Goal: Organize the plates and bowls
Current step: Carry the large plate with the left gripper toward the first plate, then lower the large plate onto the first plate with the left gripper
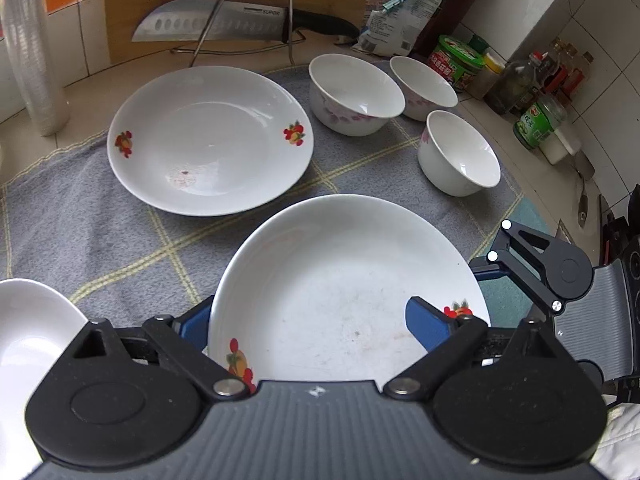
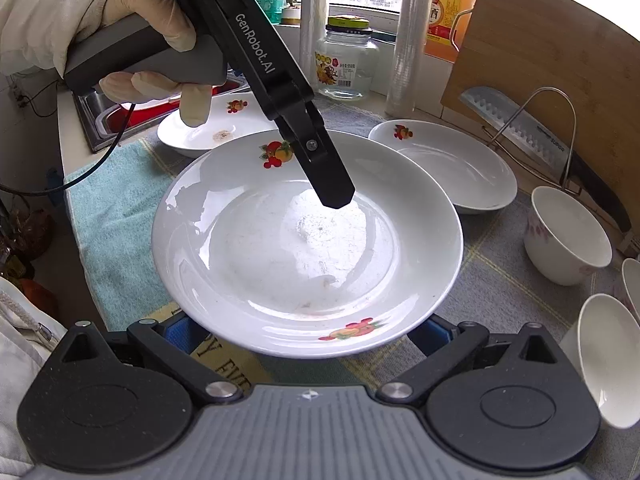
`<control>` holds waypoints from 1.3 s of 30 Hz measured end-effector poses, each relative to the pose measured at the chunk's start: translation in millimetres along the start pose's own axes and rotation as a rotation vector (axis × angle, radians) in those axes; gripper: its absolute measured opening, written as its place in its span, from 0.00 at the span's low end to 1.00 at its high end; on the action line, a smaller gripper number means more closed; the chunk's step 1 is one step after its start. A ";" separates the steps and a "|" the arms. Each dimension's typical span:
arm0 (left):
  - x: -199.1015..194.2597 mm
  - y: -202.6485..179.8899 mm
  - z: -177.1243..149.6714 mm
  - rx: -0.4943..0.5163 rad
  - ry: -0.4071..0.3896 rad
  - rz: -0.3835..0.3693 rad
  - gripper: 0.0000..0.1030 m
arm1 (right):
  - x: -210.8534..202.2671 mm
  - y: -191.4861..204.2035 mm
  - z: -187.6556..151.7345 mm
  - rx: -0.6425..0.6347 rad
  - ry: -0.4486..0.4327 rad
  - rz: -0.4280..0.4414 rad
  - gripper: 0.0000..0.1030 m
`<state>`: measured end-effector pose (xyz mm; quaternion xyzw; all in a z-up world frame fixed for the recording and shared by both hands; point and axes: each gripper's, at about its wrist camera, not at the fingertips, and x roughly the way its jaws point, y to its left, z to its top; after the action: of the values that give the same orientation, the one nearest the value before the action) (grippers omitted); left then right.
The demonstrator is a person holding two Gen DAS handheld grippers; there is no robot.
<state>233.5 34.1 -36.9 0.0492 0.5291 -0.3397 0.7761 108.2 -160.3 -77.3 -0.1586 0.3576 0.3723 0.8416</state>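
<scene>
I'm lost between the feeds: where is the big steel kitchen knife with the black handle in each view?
Left wrist view: steel kitchen knife with black handle at top centre, lying across the wire rack.
Right wrist view: same knife at far right, blade slanting down-right against the wooden cutting board.
Shared landmark: the wire rack holding it.

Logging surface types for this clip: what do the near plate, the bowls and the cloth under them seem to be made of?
Near plate: likely glazed ceramic, white and glossy with sharp window reflections and fruit decals. Bowls: same glossy white glaze, pink floral print, probably porcelain. Cloth: woven fabric, matte grey with yellow grid lines, fuzzy texture.
</scene>
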 end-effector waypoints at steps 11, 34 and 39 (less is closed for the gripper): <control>-38.7 45.7 -23.8 -0.064 -0.043 0.051 0.93 | 30.4 27.5 41.5 -0.060 -0.019 0.051 1.00; -83.7 139.7 -60.1 -0.217 -0.105 0.134 0.93 | 101.1 60.4 120.1 -0.196 -0.027 0.154 1.00; -83.3 155.7 -63.1 -0.237 -0.104 0.137 0.93 | 116.2 63.5 129.7 -0.207 -0.017 0.166 1.00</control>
<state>256.6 220.2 -37.3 -0.0245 0.5199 -0.2234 0.8241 178.2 11.3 -71.1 -0.2111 0.3223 0.4769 0.7900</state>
